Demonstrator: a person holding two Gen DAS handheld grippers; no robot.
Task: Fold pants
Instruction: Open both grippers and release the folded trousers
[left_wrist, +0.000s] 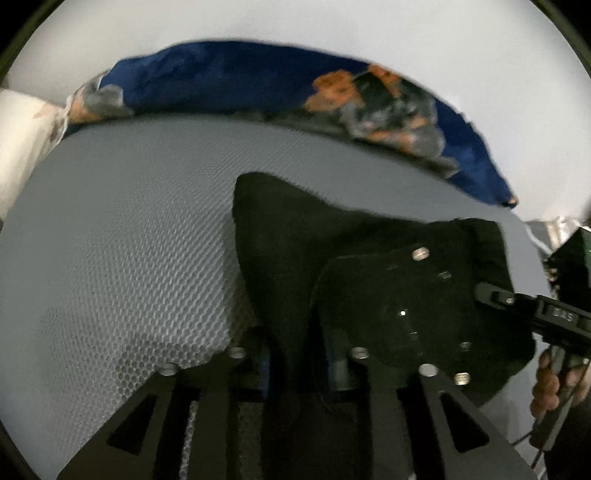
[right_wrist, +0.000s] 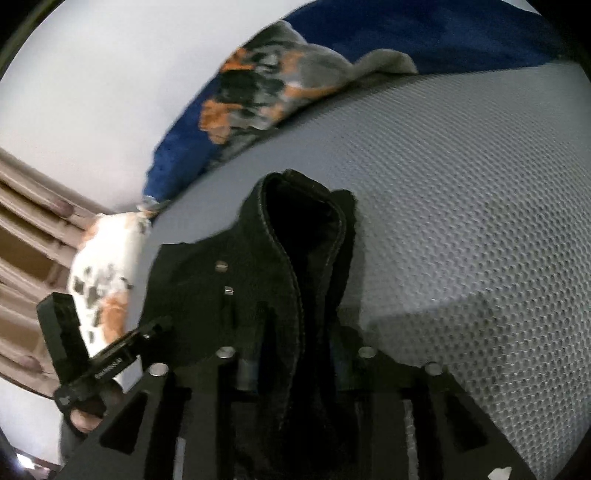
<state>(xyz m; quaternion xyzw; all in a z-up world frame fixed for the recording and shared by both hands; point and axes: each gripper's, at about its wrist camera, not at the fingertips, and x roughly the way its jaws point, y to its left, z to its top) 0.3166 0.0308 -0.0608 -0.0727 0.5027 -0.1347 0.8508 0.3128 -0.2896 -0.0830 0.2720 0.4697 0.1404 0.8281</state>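
The black pants (left_wrist: 295, 251) hang bunched between both grippers above a grey mesh mattress (left_wrist: 129, 240). My left gripper (left_wrist: 295, 363) is shut on a fold of the black cloth, which rises from between its fingers. The right gripper's body (left_wrist: 406, 310) shows close on the right, its hand further right. In the right wrist view my right gripper (right_wrist: 295, 363) is shut on a stitched hem of the pants (right_wrist: 295, 229), which stands up from its fingers. The left gripper's body (right_wrist: 207, 291) is close on the left.
A blue blanket with orange and grey print (left_wrist: 258, 85) lies along the mattress's far edge, also in the right wrist view (right_wrist: 266, 85). A white patterned pillow (right_wrist: 107, 266) sits at the corner. A white wall (left_wrist: 295, 22) is behind. Beige furniture (right_wrist: 26, 221) stands at left.
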